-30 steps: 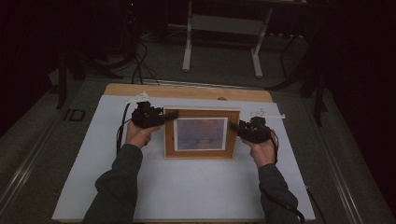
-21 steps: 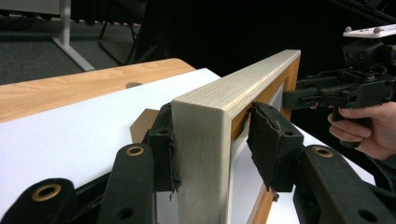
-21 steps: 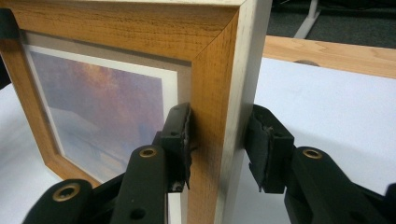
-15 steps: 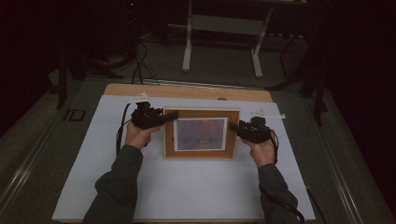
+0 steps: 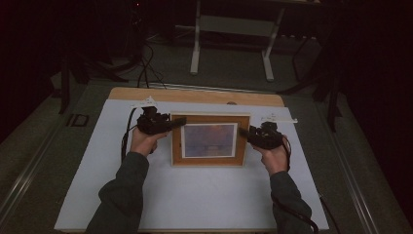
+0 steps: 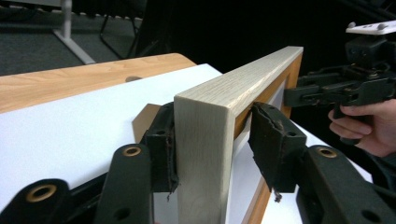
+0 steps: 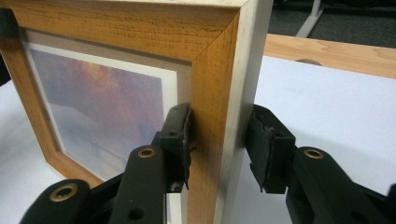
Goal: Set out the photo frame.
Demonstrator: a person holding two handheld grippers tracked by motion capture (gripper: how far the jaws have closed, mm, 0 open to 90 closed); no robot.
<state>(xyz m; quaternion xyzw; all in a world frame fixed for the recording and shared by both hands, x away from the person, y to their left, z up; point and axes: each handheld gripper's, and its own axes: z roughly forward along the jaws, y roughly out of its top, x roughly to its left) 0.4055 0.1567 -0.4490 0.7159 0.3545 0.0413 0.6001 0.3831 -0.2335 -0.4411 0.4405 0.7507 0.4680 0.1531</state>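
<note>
A wooden picture frame (image 5: 209, 140) with a sunset print stands upright in the middle of the white mat (image 5: 195, 195). My left gripper (image 5: 179, 120) straddles its left edge. In the left gripper view the frame's pale side (image 6: 201, 154) sits between the jaws of the left gripper (image 6: 212, 149). One pad (image 6: 161, 154) rests on the back and the other pad (image 6: 275, 149) stands a little off the front; these jaws have just been opening. My right gripper (image 5: 243, 132) holds the frame's right edge. In the right gripper view both pads of the right gripper (image 7: 219, 140) press on the frame (image 7: 116, 51).
The mat lies on a wooden tabletop (image 5: 195, 95) with a small hole (image 5: 232, 103) near its far edge. Beyond it stand a white table base (image 5: 231, 44) and floor cables (image 5: 146, 68) in a dark room. A brown prop (image 6: 144, 121) shows behind the frame.
</note>
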